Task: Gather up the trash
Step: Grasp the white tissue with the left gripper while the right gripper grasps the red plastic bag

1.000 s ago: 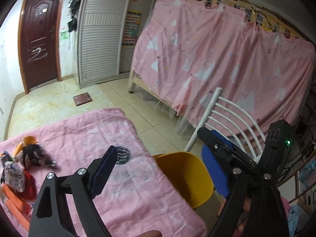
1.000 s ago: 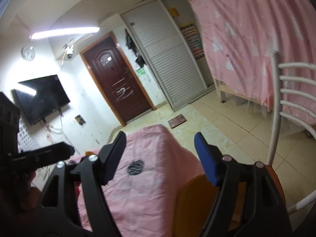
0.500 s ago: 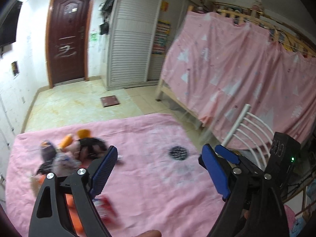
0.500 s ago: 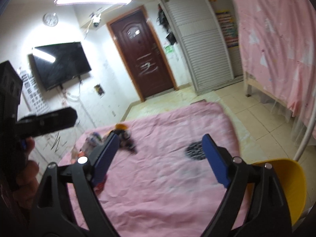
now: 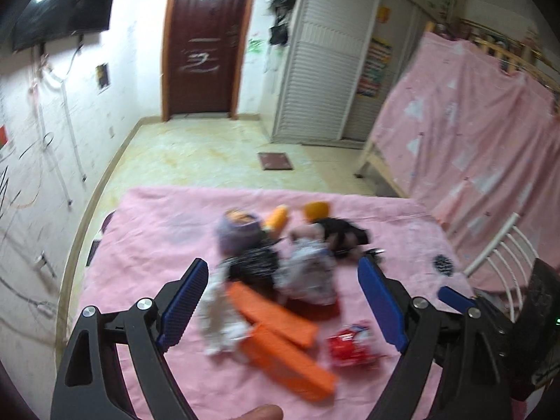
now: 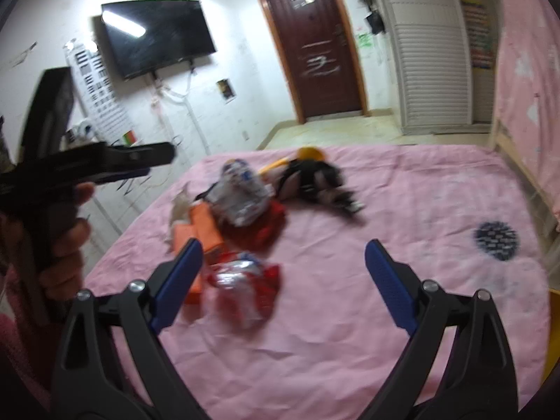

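A pile of trash lies on the pink cloth (image 6: 350, 350): orange boxes (image 5: 280, 318) (image 6: 204, 224), a red wrapper (image 5: 351, 348) (image 6: 245, 276), crumpled white paper (image 5: 220, 322), a purple cup (image 5: 238, 231), a white printed bag (image 5: 309, 273) (image 6: 241, 196) and a black item (image 5: 341, 234) (image 6: 315, 178). My left gripper (image 5: 282, 267) is open above the near side of the pile, with nothing in it. My right gripper (image 6: 283, 245) hangs just right of the red wrapper; its jaws are opening and nothing is between them. The picture is blurred.
A dark round patch (image 6: 497, 236) marks the cloth at the right. A white chair back (image 5: 504, 252) and a yellow plastic edge (image 6: 553, 325) stand off the right side. A pink curtain (image 5: 472, 147) hangs behind, with tiled floor and a brown door (image 5: 203, 45) beyond.
Both views have swung left, from the curtain and chair to the trash pile, which now sits in front of both grippers. The right jaws stand wider apart than before.
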The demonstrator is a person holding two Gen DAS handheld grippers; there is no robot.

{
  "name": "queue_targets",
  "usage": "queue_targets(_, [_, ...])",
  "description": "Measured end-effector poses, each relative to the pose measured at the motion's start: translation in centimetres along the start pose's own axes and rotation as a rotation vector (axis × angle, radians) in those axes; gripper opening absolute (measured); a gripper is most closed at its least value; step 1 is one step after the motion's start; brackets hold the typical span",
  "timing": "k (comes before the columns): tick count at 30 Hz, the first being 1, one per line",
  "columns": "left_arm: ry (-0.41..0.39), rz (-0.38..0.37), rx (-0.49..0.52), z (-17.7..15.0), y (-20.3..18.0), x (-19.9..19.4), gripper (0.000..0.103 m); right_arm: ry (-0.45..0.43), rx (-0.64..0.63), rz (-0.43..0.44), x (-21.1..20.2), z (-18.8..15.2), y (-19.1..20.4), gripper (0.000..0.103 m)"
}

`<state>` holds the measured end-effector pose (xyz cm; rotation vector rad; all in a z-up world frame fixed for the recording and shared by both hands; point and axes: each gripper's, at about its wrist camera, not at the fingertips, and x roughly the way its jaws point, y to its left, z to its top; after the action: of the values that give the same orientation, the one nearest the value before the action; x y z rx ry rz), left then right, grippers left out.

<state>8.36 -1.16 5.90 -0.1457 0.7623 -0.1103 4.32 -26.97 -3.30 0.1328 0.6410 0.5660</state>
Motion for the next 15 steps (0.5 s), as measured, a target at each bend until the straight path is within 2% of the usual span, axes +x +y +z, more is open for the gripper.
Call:
queue_targets(4, [0.03, 0.055, -0.029, -0.4, 2.9, 1.4, 0.08, 0.046, -0.031, 0.014, 1.5, -0.3, 1.6, 0.09])
queue_targets(10, [0.092, 0.069, -0.054, -1.6, 4.9, 3.7, 0.08, 0.122, -0.079, 0.005, 3.1, -1.0, 3.2, 0.09])
queue_targets(11, [0.099, 0.066, -0.057, -1.9, 5.0, 4.0, 0.079, 0.134, -0.09, -0.002, 3.4, -1.1, 3.4, 0.085])
queue_targets(12, [0.111, 0.062, -0.063, -2.0, 5.3, 4.4, 0.077, 0.148, -0.1, -0.008, 3.7, -1.2, 3.6, 0.082])
queue_targets(15, [0.153, 0.046, -0.087, -2.4, 5.9, 5.5, 0.059, 0.179, -0.117, -0.032, 4.5, -1.4, 4.0, 0.073])
